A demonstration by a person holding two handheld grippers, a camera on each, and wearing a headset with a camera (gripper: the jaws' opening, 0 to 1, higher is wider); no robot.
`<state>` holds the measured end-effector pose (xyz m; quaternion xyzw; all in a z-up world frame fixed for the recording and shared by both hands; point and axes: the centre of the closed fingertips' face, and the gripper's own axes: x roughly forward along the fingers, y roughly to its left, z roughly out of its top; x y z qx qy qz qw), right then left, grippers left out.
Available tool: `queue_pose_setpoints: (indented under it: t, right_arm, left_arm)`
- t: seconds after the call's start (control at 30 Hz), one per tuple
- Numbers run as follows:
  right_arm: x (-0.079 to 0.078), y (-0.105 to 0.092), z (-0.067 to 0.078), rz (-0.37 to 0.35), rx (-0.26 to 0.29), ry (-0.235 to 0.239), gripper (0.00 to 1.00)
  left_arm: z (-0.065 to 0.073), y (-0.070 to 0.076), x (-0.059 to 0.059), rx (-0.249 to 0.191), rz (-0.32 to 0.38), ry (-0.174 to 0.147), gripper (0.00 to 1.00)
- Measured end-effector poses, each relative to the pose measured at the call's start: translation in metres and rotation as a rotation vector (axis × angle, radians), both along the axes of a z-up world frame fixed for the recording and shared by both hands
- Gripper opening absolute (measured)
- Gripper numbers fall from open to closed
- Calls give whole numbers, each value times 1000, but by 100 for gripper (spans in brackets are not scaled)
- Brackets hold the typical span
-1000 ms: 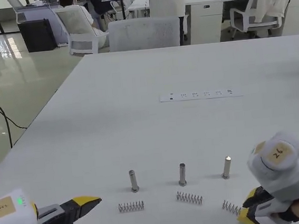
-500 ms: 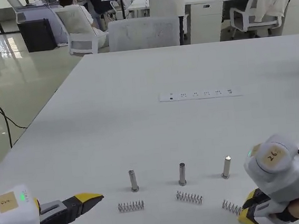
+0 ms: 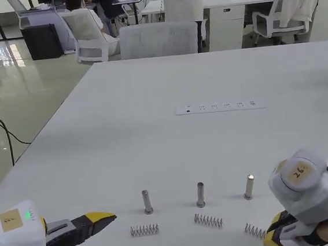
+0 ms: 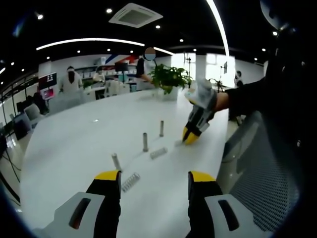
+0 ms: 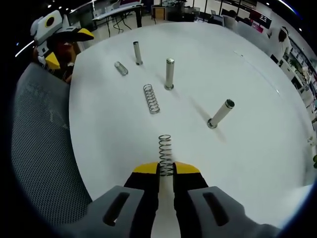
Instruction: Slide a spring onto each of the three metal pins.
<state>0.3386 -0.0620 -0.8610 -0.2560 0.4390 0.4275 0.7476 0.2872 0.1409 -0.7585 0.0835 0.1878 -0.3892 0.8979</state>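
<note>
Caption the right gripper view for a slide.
Right gripper pinches the nearest spring by its end on the white table; three bare metal pins stand beyond.

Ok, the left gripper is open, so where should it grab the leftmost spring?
I'd pinch the leftmost spring across its coils near one end, coming down from above with the left gripper: it lies on its side, and the free end can then go over the left pin.

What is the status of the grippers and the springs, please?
Left gripper open, holding nothing. Right gripper shut on the end of one spring. Three pins bare; two other springs flat on the table. Nothing blocks the pins.
</note>
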Motion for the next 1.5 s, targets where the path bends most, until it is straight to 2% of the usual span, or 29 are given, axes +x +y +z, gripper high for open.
queue_pose_setpoints:
  t: [0.33, 0.6, 0.83, 1.1, 1.37, 1.5]
  right_arm:
    - [1, 12, 35, 15, 55, -38, 7]
    - [-1, 32, 58, 70, 90, -59, 7]
    - [-5, 50, 71, 129, 99, -70, 7]
    - [-8, 71, 85, 190, 108, -90, 7]
    - [-14, 82, 90, 250, 101, -94, 7]
    - [-19, 87, 91, 275, 103, -88, 7]
  left_arm:
    - [10, -6, 6, -18, -33, -7, 49]
    - [14, -21, 10, -6, -93, -11, 48]
    - [15, -34, 16, -6, -140, -6, 46]
    - [17, -49, 26, -33, -179, 11, 43]
    - [15, -63, 29, -38, -223, 27, 40]
    - [13, -70, 30, -55, -239, 41, 37]
